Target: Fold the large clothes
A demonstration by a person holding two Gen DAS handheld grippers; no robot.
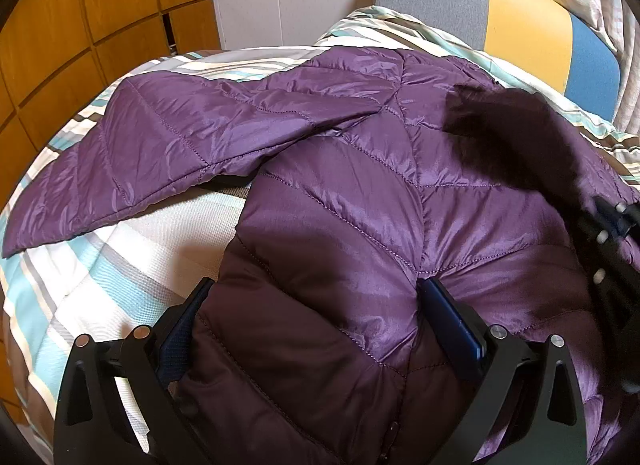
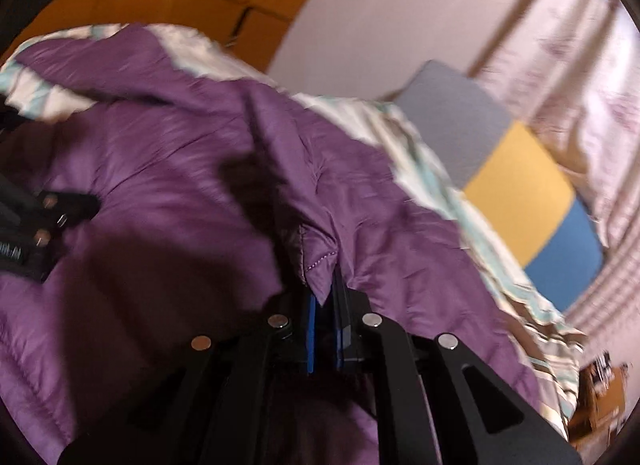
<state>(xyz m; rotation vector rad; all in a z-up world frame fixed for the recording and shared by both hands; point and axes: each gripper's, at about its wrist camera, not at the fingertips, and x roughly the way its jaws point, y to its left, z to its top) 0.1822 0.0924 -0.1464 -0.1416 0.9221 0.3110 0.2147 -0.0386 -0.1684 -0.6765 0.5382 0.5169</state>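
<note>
A purple quilted jacket (image 1: 340, 193) lies on a striped bedspread (image 1: 80, 289). One sleeve (image 1: 168, 145) stretches out to the left. A dark fur trim (image 1: 508, 125) lies at the upper right. My left gripper (image 1: 316, 305) stands wide, with a thick bunch of the jacket's hem between its fingers. My right gripper (image 2: 324, 297) is shut on an edge of the jacket (image 2: 320, 265), near the fur trim (image 2: 256, 193). The right gripper shows at the right edge of the left wrist view (image 1: 612, 225). The left gripper shows at the left edge of the right wrist view (image 2: 44, 217). The right wrist view is blurred.
A headboard with grey, yellow (image 1: 528, 17) and blue panels stands at the far end of the bed. Orange wooden wardrobe doors (image 1: 80, 25) stand to the left. A patterned curtain (image 2: 560, 85) hangs to the right. A wooden piece of furniture (image 2: 600, 397) stands beside the bed.
</note>
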